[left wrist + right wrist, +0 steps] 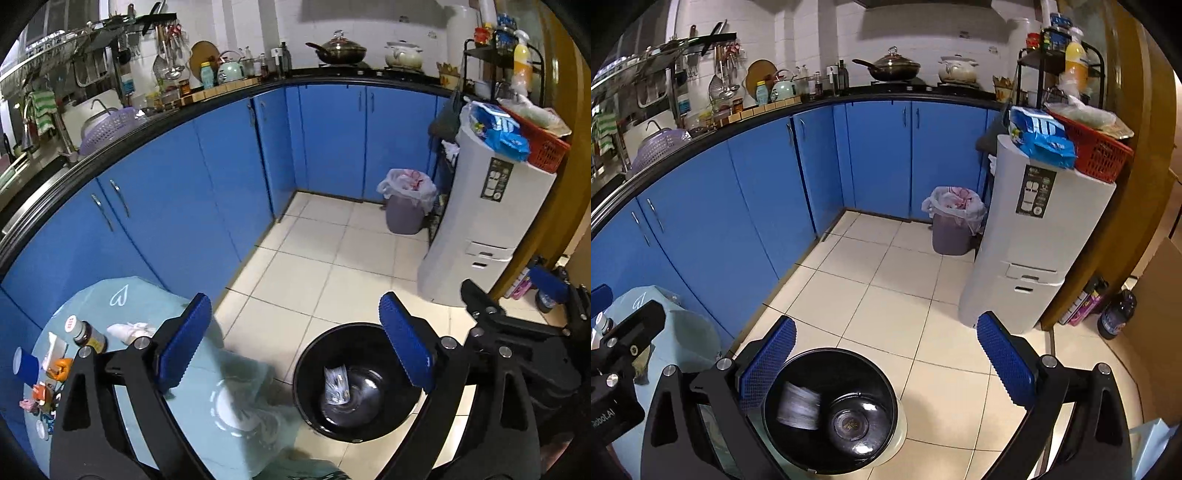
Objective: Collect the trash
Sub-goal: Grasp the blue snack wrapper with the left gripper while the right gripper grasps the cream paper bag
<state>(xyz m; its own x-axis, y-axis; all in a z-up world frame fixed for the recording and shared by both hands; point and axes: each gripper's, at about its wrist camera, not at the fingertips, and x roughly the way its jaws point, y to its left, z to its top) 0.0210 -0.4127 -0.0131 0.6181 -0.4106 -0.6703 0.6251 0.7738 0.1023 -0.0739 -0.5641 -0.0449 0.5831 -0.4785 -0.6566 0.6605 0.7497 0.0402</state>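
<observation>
A small table point(155, 306) draped in pale teal cloth is seen at seven o'clock, bearing a brown bottle point(88, 334), a crumpled white tissue point(131, 329) and small wrappers point(44, 391). The tiled floor point(314, 266) carries a black bin point(354, 380) at six o'clock.

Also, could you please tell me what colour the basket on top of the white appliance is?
Red; the basket shows best in the right wrist view.
</observation>
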